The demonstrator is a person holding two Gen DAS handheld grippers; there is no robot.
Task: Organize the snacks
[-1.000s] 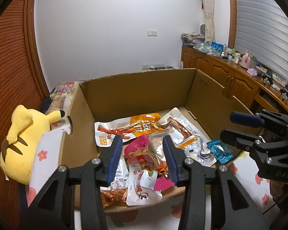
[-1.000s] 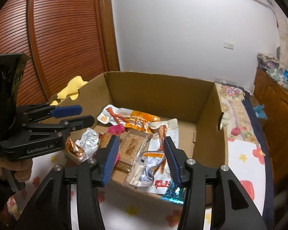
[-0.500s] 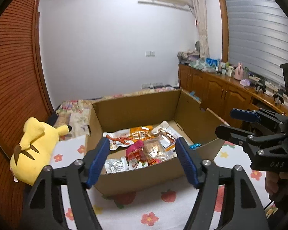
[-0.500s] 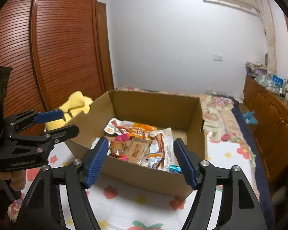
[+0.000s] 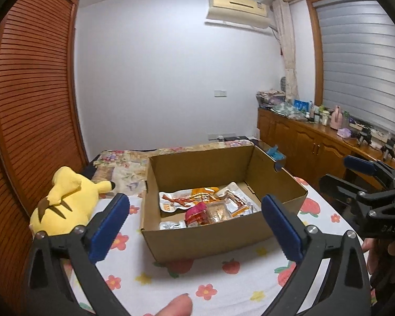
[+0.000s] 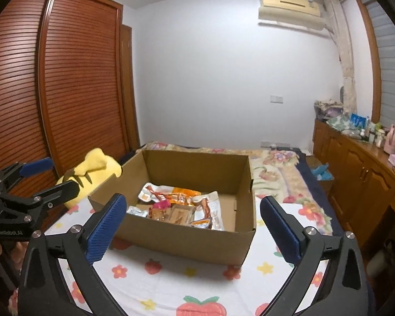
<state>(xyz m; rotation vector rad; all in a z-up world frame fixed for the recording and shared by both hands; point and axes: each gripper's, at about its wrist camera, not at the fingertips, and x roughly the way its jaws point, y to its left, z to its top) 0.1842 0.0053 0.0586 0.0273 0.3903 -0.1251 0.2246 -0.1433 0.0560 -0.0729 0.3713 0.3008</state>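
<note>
An open cardboard box (image 5: 208, 239) stands on the flowered bedsheet and also shows in the right wrist view (image 6: 187, 242). Several snack packets (image 5: 205, 208) lie on its floor, orange, pink and silver; they also show in the right wrist view (image 6: 176, 205). My left gripper (image 5: 194, 223) is wide open and empty, held back from the box's near side. My right gripper (image 6: 192, 223) is wide open and empty, also back from the box. Each gripper shows in the other's view, the right one (image 5: 355, 173) beside the box's right, the left one (image 6: 36, 176) at its left.
A yellow plush toy (image 5: 65, 202) lies left of the box against the slatted wooden wardrobe (image 5: 26, 105). A wooden sideboard (image 5: 316, 142) with clutter runs along the right wall. A fingertip (image 5: 176, 306) shows at the bottom edge. The flowered sheet (image 6: 197, 284) spreads in front.
Both grippers have pulled back and up from over the box and opened wider. The box now looks smaller and farther away.
</note>
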